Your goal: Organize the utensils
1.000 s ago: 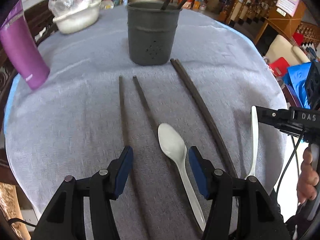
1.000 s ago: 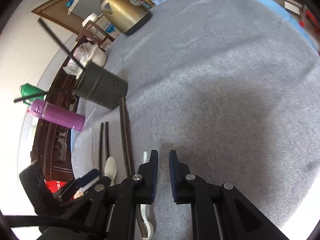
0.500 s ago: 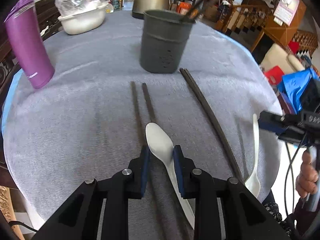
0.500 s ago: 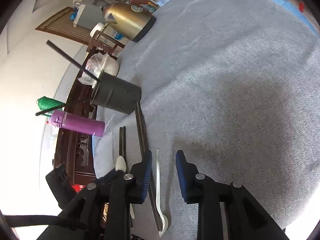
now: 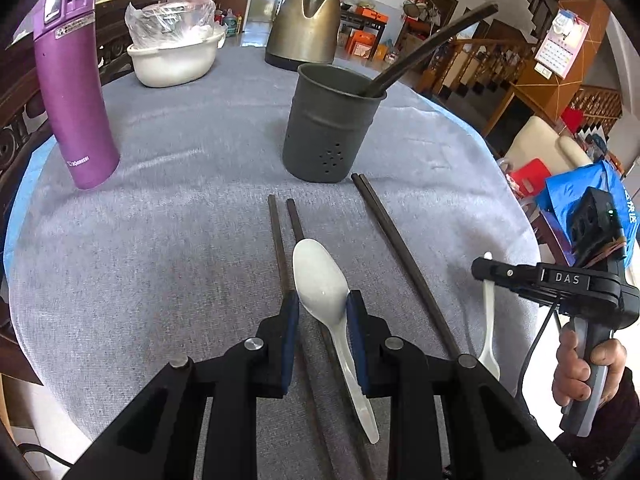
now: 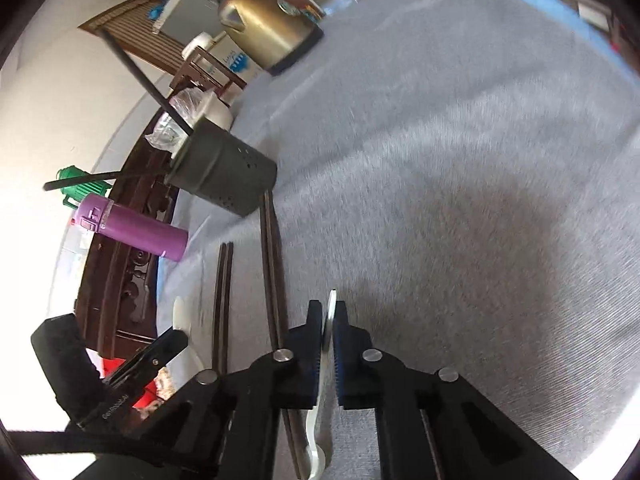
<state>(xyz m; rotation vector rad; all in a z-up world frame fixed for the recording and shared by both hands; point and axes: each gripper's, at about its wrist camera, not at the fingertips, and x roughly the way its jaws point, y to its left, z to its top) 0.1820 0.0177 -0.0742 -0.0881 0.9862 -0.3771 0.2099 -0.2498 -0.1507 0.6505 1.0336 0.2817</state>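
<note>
White spoon (image 5: 320,280) pinched betw. left hand-held gripper (image 5: 322,312) pads; right hand-held gripper (image 6: 329,322) clamps 2nd spoon's handle (image 6: 330,312).

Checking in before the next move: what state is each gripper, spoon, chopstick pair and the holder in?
Left gripper: shut on the bowl of a white spoon.
Right gripper: shut on a second white spoon.
Chopstick pairs: flat on cloth.
Holder: upright, with chopsticks inside.

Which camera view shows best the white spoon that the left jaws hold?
The left wrist view: the white spoon lies centred and sharp, bowl between the pads, handle toward the camera. The right wrist view shows only a blurred white sliver at its left edge.
</note>
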